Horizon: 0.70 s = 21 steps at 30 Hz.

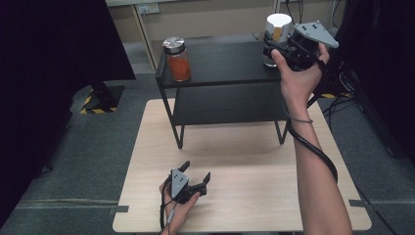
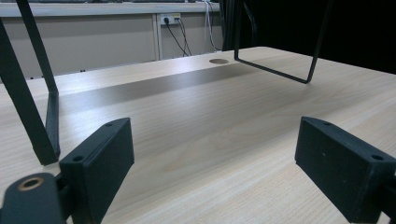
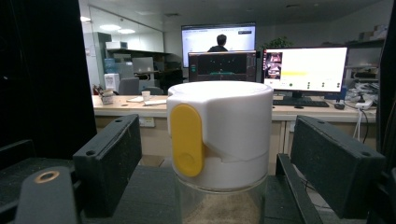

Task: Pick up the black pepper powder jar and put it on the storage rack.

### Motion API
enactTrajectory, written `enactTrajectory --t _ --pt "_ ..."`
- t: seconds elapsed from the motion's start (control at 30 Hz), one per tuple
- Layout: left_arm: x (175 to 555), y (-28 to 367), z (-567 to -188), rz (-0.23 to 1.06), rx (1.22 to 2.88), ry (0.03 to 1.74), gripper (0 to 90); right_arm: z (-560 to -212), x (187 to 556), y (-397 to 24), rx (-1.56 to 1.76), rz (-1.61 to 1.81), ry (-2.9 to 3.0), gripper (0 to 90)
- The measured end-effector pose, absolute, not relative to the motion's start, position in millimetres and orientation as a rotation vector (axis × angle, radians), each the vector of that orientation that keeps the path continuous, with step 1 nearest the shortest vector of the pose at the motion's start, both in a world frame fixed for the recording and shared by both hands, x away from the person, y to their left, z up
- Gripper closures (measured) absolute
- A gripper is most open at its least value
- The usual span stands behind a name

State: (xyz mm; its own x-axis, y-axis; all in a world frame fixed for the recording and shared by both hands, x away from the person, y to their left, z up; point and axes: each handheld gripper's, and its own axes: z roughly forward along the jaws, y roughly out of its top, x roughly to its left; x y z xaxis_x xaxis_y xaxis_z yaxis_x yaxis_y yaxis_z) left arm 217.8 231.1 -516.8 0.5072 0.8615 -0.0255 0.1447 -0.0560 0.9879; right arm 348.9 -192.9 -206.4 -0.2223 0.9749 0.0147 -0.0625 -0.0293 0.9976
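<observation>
Two jars stand on the top shelf of a black rack [image 1: 220, 66] at the far end of the light wooden surface [image 1: 244, 171]. At the rack's right end is the white-lidded jar [image 1: 277, 36], upright, clear-walled, with a yellow tab on the side of its lid. The right gripper [image 1: 272, 47] is held level at that jar by a raised hand, the grey plate on top. In the right gripper view the white-lidded jar [image 3: 219, 140] stands between the two black jaws, and a gap shows on each side between the pads and the lid, so the jaws are apart and do not press on it. What looks like a pale, sandy powder fills the glass below the lid, though little of it shows.

At the rack's left end stands a jar of orange-red contents [image 1: 178, 59] with a metal lid, well apart from the other jar.

The left gripper [image 1: 195, 174] sits low over the near part of the surface, held in the other hand, well apart from the rack. In the left gripper view its jaws stand wide apart with bare wood between them, and the rack's thin black legs [image 2: 42, 116] rise ahead on the surface.
</observation>
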Motion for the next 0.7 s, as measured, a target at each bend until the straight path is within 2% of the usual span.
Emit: enactTrajectory --t 0.7 --pt "218 231 -517 0.734 1.535 0.907 11.2 -230 314 -199 1.019 1.467 1.363 15.3"
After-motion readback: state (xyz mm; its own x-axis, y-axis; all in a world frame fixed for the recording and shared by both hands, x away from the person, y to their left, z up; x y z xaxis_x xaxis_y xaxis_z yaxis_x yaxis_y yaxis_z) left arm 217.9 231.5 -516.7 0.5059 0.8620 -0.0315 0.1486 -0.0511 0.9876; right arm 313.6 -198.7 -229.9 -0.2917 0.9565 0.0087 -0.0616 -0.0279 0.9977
